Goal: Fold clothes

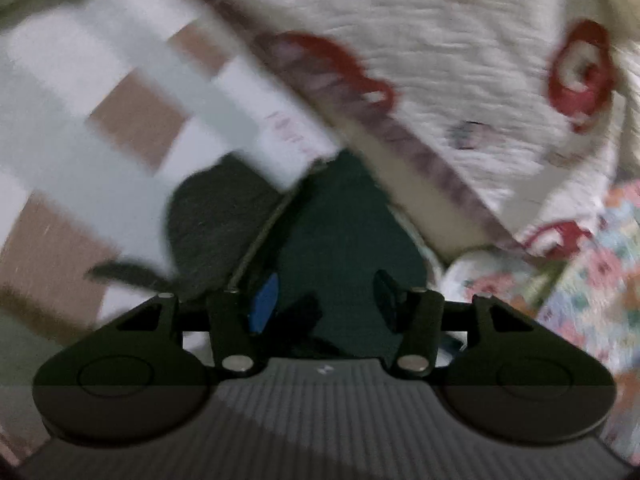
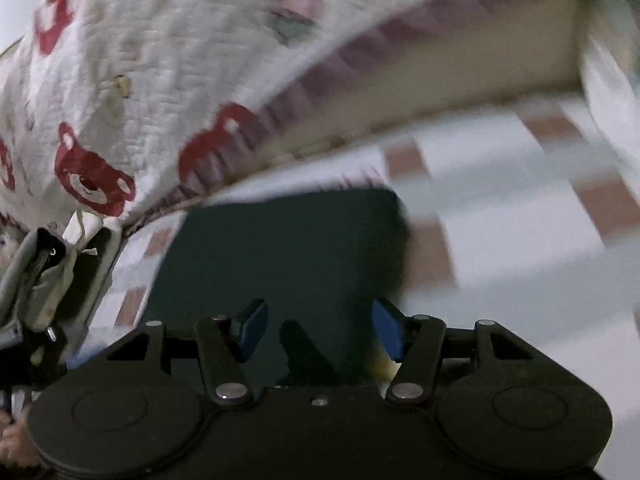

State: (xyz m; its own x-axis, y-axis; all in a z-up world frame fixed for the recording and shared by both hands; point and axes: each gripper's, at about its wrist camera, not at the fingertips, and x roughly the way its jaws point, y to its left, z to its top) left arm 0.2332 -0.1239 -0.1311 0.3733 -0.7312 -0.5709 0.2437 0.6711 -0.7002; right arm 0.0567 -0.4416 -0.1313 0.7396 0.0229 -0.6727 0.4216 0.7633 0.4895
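Both my views were smeared with blur, so details were hard to read. My left gripper (image 1: 324,300) had its jaws spread apart, gripping nothing, with the dark green garment (image 1: 340,232) lying just ahead of and under them, its near edge hidden by my own body. My right gripper (image 2: 320,330) also stood open over the same garment (image 2: 280,256). Beyond lay a checked sheet (image 2: 500,240) and a bear-print quilt (image 2: 140,80), its edges cut off.

bed: checked sheet (image 2: 500,232) | bear-print quilt (image 2: 160,60) | light: dim
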